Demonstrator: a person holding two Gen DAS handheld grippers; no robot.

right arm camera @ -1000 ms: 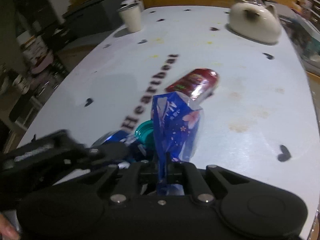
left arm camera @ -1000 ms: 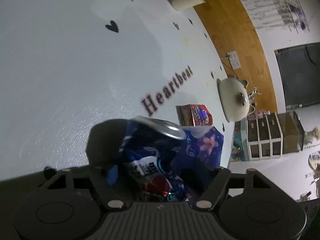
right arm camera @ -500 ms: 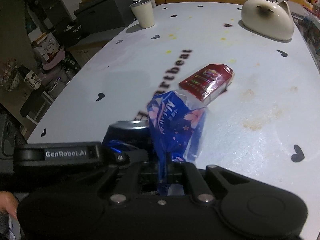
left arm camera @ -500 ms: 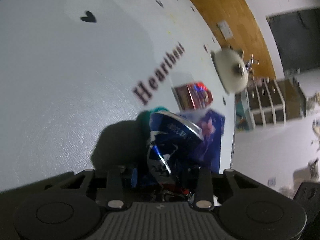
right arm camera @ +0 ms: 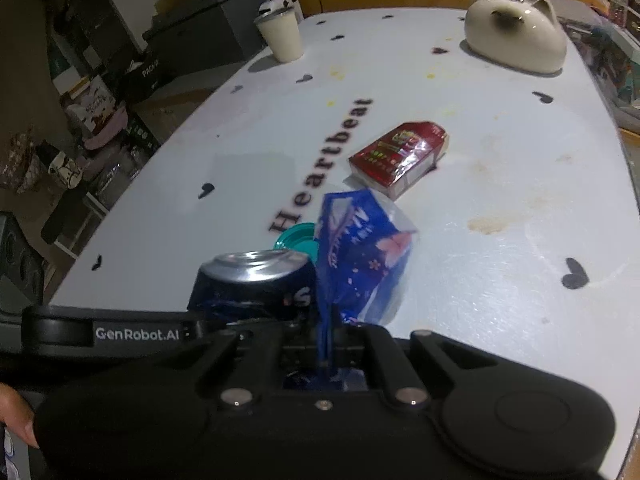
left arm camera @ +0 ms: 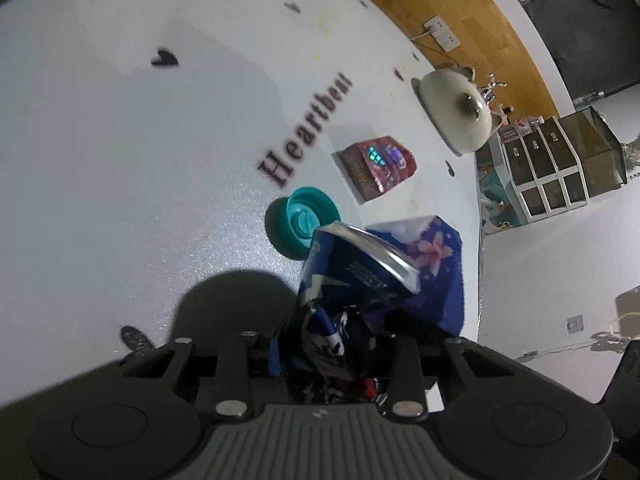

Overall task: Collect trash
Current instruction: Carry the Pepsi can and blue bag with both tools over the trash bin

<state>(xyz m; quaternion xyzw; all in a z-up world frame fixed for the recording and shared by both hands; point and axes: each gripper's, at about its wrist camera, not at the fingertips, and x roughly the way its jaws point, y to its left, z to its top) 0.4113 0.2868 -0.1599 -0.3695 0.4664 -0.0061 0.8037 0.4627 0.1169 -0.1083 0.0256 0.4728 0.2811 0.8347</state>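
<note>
My left gripper (left arm camera: 332, 356) and right gripper (right arm camera: 326, 344) angle downward side by side, jaws clamped tight.

Trash near the table's middle

A teal plastic cap (left arm camera: 303, 222) lies beside the red snack packet (left arm camera: 378, 166); a cream paper cup (right arm camera: 280, 36) and a cream cat-shaped ceramic pot (right arm camera: 516, 36) stand at the white table's (right arm camera: 500, 300) far edge.

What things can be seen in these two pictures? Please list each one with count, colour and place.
crushed can: 1, blue, in the left hand-held gripper
wrapper: 1, blue with flowers, in the right hand-held gripper
bottle cap: 1, teal, on table near "Heartbeat"
packet: 1, red, table middle
paper cup: 1, cream, far table edge
cat-shaped ceramic: 1, cream, far table corner
table: 1, white with black hearts
left hand-held gripper: 1, black, shut on can
right hand-held gripper: 1, black, shut on wrapper
</note>
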